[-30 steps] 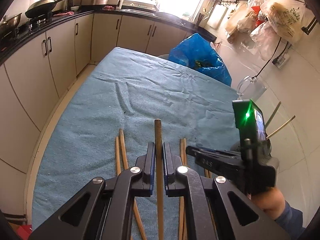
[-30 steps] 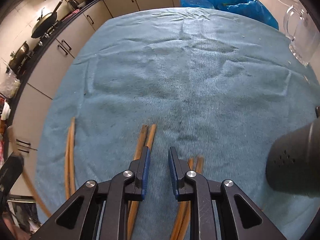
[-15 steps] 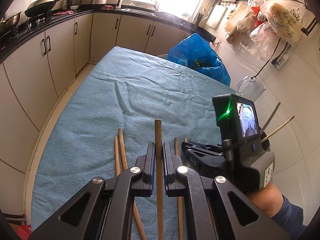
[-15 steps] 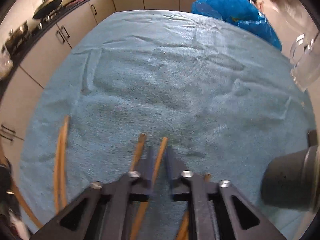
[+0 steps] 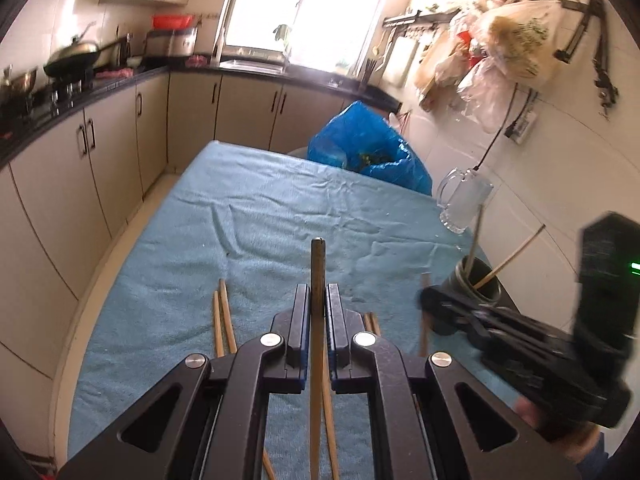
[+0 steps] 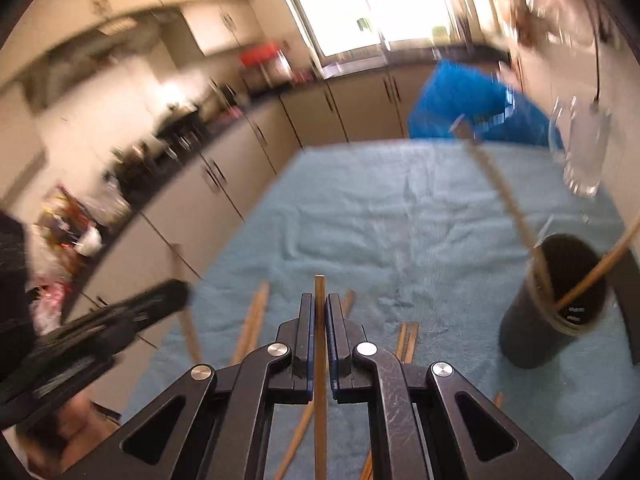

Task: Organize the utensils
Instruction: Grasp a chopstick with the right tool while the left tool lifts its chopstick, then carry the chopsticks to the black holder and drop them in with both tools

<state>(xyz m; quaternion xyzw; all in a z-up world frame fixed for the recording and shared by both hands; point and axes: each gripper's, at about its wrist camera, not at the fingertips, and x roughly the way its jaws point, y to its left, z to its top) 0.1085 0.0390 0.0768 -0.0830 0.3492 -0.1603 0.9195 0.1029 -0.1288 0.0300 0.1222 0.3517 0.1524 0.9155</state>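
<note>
A long counter (image 5: 256, 216) draped in a wrinkled light-blue terry cloth fills the middle of both views, with a crumpled blue plastic bag (image 5: 368, 148) at its far end and a clear glass mug (image 5: 464, 200) near the right edge. Closer along that edge stands a black cylindrical holder (image 6: 556, 304), upright, with two thin wooden chopsticks (image 6: 508, 204) leaning out of its mouth in different directions. The left gripper (image 5: 318, 300) has its fingers (image 5: 301, 312) closed narrowly on a dark-tipped wooden chopstick (image 5: 318, 268), which runs straight up the gap between them, its tip jutting well past the fingertips and its shaft passing back down between the finger bases, lifted above the cloth. The right gripper (image 6: 319, 312), held beside the holder, likewise has its fingers (image 6: 305, 320) pinched on a pale wooden chopstick (image 6: 319, 292); that stick lies along the centre line of the fingers, its end showing just beyond their tips and the rest trailing back beneath the gripper body. Loose wooden chopsticks (image 5: 222, 320) lie flat on the cloth in the near part of the counter: a pair to the left of the left gripper, others partly hidden under both grippers, and a short pair just right of the right fingers. The right wrist view is blurred.
</note>
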